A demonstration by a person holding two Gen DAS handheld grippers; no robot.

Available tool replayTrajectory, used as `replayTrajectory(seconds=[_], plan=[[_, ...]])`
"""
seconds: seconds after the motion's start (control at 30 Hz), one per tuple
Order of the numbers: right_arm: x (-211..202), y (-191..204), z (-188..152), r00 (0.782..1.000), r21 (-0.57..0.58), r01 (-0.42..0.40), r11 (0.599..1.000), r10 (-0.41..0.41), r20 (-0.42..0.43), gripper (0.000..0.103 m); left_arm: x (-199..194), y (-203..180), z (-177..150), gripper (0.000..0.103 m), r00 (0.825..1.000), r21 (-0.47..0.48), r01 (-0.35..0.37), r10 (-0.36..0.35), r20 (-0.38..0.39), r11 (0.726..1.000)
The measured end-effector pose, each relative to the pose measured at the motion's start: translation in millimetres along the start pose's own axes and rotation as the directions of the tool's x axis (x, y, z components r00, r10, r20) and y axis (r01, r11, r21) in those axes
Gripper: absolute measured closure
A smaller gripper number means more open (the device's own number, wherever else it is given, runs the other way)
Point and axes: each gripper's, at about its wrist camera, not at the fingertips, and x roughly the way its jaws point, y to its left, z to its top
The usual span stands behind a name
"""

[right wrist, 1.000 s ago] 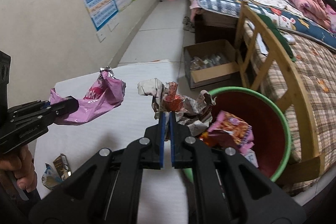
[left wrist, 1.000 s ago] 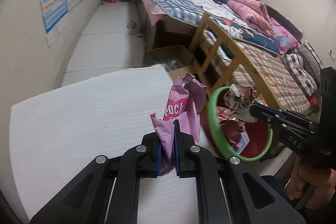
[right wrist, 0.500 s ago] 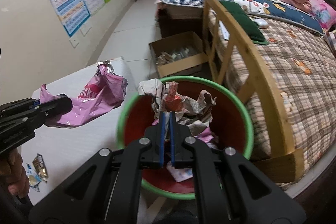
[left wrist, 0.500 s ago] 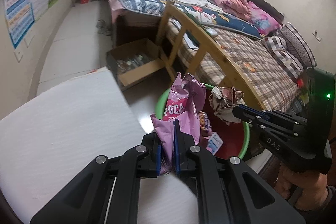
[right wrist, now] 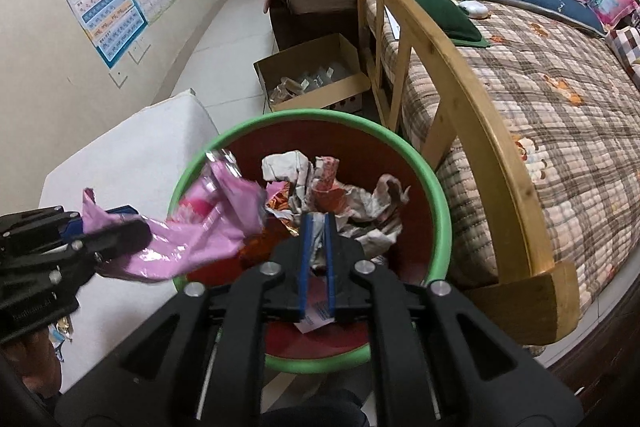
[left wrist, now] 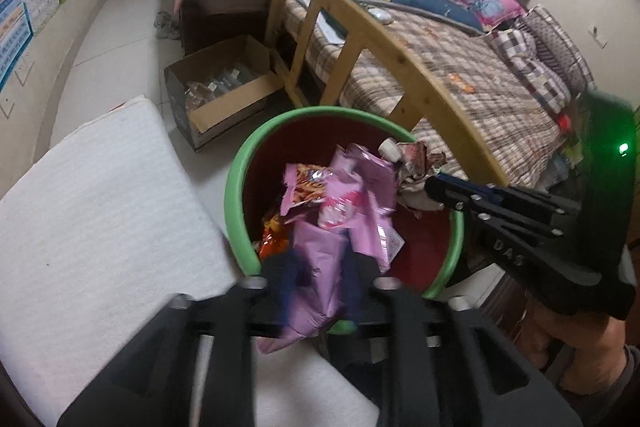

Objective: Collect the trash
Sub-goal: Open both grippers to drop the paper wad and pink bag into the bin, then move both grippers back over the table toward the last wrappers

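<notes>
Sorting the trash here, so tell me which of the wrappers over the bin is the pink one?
The pink wrapper between the left gripper's opening jaws. The crumpled wrapper at the right gripper is whitish with red print.

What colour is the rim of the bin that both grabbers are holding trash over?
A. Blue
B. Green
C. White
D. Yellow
B. The bin has a green rim around a red inside, seen in both views, with the pink wrapper and the crumpled paper hanging over it.
</notes>
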Motion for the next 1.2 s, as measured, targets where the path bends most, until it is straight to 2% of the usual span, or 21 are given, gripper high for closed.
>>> replayTrajectory(seconds=[0.03,0.07,0.1,0.13,0.2,0.27,0.33,0.4,0.73,0.93,1.2], plan=[[0.1,-0.9,-0.3,1.000,0.000,0.007,1.000,-0.007,0.001,0.078,-0.3,0.1,-0.5,0.050,1.000,-0.003,0.002,-0.002,0.005,1.000],[-0.4,-1.7,-0.6,1.000,0.002,0.011,1.000,-0.011,0.003,0.061,-2.2,1.3,-0.9,0.040,1.000,-0.010,0.005,-0.005,0.015,1.000],[-1.5,-2.9,-0.9,1.000,0.005,0.011,1.000,-0.011,0.009,0.052,-4.1,3.4,-0.9,0.036,1.000,-0.015,0.005,-0.004,0.020,1.000],[-3.0,-2.8,-1.3,1.000,0.003,0.016,1.000,-0.016,0.015,0.050,-6.1,5.3,-1.0,0.030,1.000,-0.023,0.000,0.001,0.027,1.000],[-5.0,-1.9,-1.9,1.000,-0.004,0.017,1.000,-0.017,0.018,0.038,-11.0,10.5,-1.6,0.022,0.999,-0.040,-0.009,0.011,0.045,0.999],[-7.0,-1.0,-2.7,1.000,-0.005,0.017,1.000,-0.017,0.022,0.034,-18.6,19.2,-2.9,0.013,0.997,-0.070,-0.024,0.028,0.070,0.997],[-9.6,2.6,-3.7,1.000,-0.010,0.012,1.000,-0.012,0.023,0.030,-26.4,27.2,-5.0,0.010,0.995,-0.093,-0.031,0.039,0.090,0.995],[-12.8,6.8,-4.6,1.000,-0.015,0.004,1.000,-0.004,0.029,0.021,-36.5,36.6,-8.9,0.008,0.992,-0.116,-0.048,0.061,0.109,0.992],[-35.6,66.0,-18.2,0.998,-0.099,-0.034,0.995,0.039,0.053,0.011,-93.7,87.3,-54.2,0.008,0.975,-0.189,-0.129,0.159,0.155,0.973],[-46.6,113.0,-33.4,0.994,-0.140,-0.096,0.985,0.102,0.037,0.008,-131.3,115.9,-104.8,0.008,0.964,-0.217,-0.185,0.220,0.151,0.958],[-47.7,191.9,-72.6,0.984,-0.241,-0.178,0.954,0.175,-0.031,0.007,-183.9,154.7,-181.8,0.008,0.942,-0.279,-0.263,0.309,0.134,0.924]])
